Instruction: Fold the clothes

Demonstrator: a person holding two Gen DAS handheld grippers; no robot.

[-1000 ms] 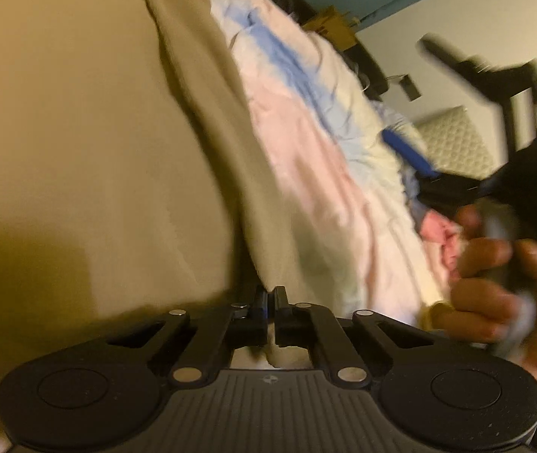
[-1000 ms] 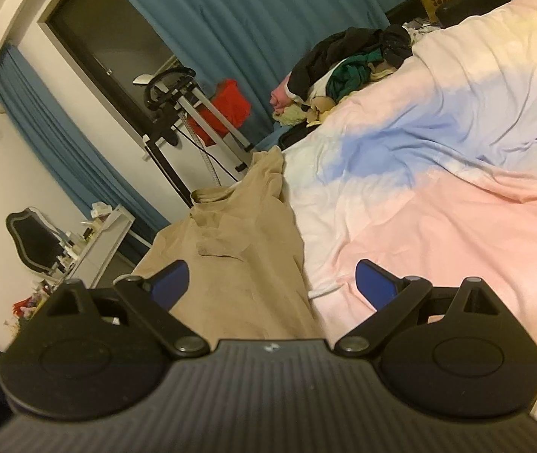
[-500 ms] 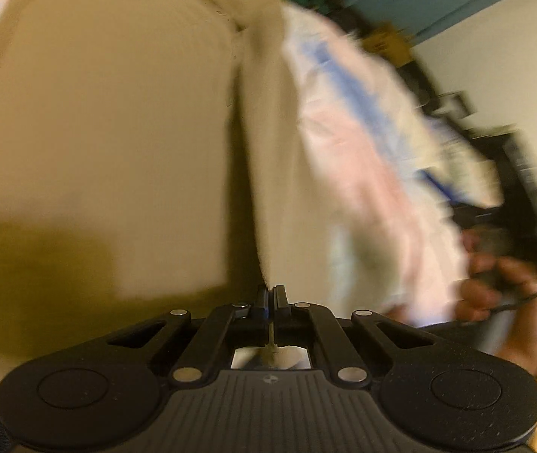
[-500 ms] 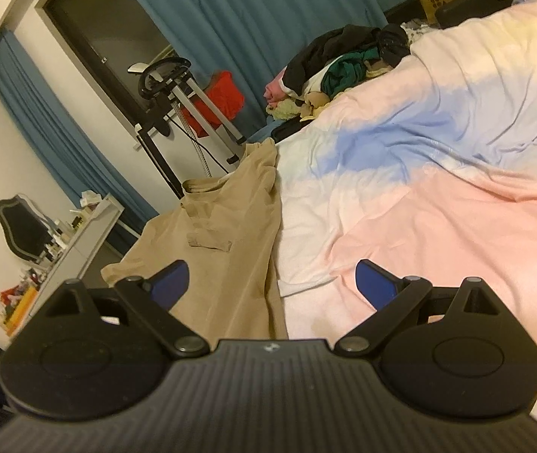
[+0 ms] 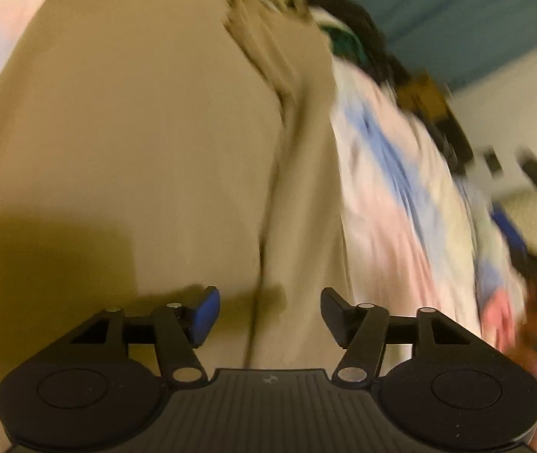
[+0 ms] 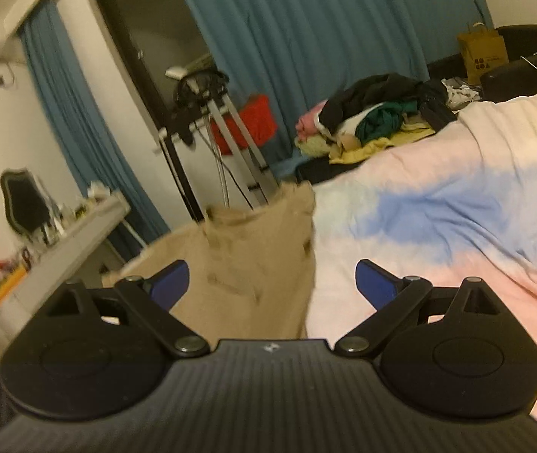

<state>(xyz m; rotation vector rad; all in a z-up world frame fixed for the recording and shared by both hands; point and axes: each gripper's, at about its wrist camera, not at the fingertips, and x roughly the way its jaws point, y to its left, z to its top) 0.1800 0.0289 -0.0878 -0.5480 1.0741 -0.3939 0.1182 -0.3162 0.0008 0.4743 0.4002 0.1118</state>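
Left gripper (image 5: pixel 270 311): fingers (image 5: pixel 204 315) spread apart, nothing held. Tan garment (image 5: pixel 125 143): spread ahead of and beneath the left fingers, a long fold running forward between them; blurred. Bed cover (image 5: pixel 393 204), pink, blue and white: seen to the right of the left fingers.

Right gripper (image 6: pixel 272 283): fingers (image 6: pixel 168 283) parted, nothing held. The tan garment (image 6: pixel 253 264) is seen between and beyond them, at the bed's edge. Clothes pile (image 6: pixel 374 117): far ahead, right of centre.
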